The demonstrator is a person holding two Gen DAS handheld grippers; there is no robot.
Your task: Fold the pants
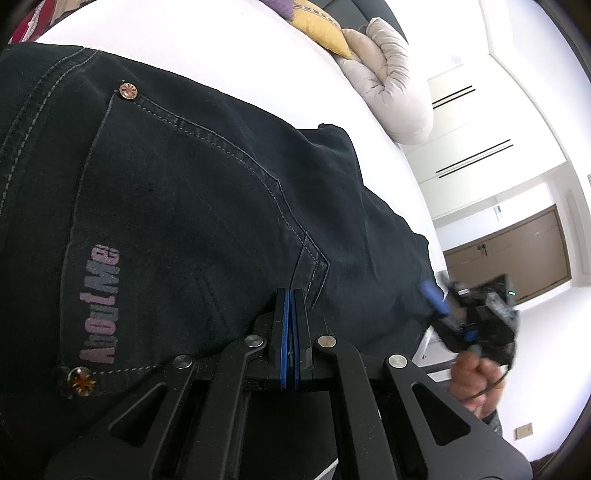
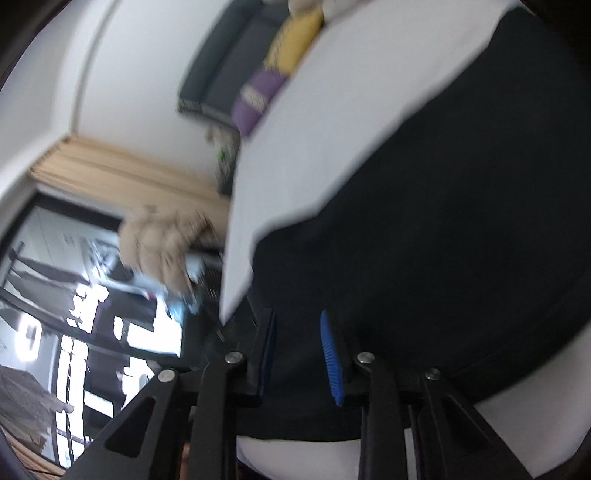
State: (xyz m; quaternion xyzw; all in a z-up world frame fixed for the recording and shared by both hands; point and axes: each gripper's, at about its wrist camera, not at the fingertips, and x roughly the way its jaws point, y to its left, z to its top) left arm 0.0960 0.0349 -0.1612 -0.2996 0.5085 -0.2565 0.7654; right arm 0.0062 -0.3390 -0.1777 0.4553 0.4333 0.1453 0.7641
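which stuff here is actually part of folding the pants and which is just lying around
In the job:
- black pants, spread on the white bed
- left gripper, shut
- right gripper, jaws apart

Lying about:
- yellow cushion
- purple cushion
- beige quilt
- brown cabinet

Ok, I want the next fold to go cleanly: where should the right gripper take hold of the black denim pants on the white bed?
Probably the black denim pants' near edge on the white bed, right before the right gripper. That border lies flat and exposed, so come in low from the bedside, one finger slipping underneath.
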